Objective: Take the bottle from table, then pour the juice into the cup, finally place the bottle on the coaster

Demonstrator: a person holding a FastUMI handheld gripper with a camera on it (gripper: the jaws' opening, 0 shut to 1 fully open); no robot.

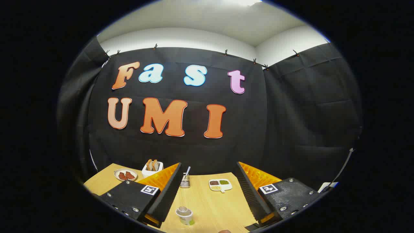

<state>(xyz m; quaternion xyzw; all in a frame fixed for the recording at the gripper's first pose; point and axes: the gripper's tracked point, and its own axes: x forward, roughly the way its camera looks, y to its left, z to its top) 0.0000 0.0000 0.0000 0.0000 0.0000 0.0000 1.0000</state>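
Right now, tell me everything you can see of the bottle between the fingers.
The bottle stands upright on the wooden table, seen from above: a small pale body with a clear, rounded cap and a green patch low on its side. It sits between the open gripper fingers, nearer the left one, touching neither.

The hand-held gripper (207,191) is hovering up high, looking out level and slightly downward along its two fingers. Its fingers (168,191) are spreading wide apart, jaws fully open, angling outward like a V. Nothing is sitting between them and neither finger is pressing on anything. Both fingers are riding at much the same height, the whole tool sitting level, not tipping.
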